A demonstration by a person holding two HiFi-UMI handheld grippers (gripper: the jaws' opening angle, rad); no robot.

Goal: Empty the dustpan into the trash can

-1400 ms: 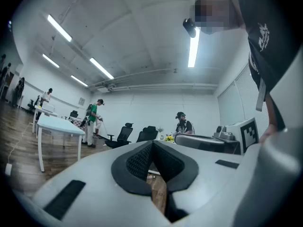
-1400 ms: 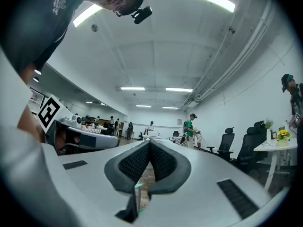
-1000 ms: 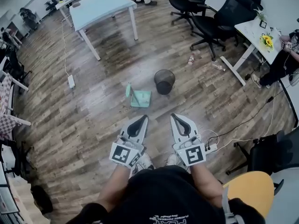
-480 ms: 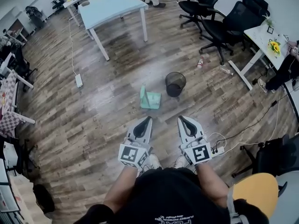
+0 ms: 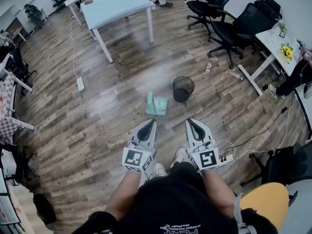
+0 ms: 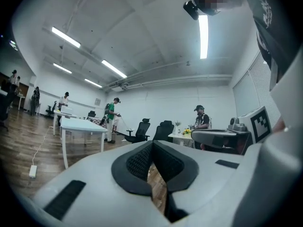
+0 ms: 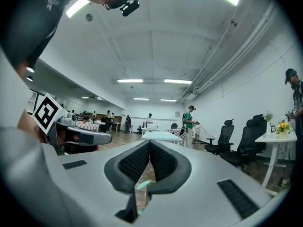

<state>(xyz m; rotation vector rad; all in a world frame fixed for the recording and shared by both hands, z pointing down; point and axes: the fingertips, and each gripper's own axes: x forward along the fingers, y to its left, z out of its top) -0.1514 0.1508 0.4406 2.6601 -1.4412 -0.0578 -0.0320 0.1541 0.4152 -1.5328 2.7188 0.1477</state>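
A teal dustpan [image 5: 157, 104] stands on the wooden floor with its handle up. A black mesh trash can [image 5: 183, 88] is just to its right. My left gripper [image 5: 152, 122] and right gripper [image 5: 190, 122] are held level side by side, short of both, each shut with nothing in it. In the left gripper view the jaws [image 6: 152, 143] meet at the tips and only floor shows below them. In the right gripper view the jaws [image 7: 149, 142] also meet, and the dustpan [image 7: 142, 184] shows through the gap beneath.
A light blue table [image 5: 114, 4] stands far ahead on the left, black office chairs [image 5: 234, 26] at the back right, a white desk [image 5: 265, 45] beyond them. Bottles [image 5: 208, 66] lie on the floor. Power strips lie at the left [image 5: 80, 84] and near right [image 5: 225, 156].
Both grippers have moved forward with the person, still shut and empty. The dustpan and trash can now sit a little closer to the gripper tips.
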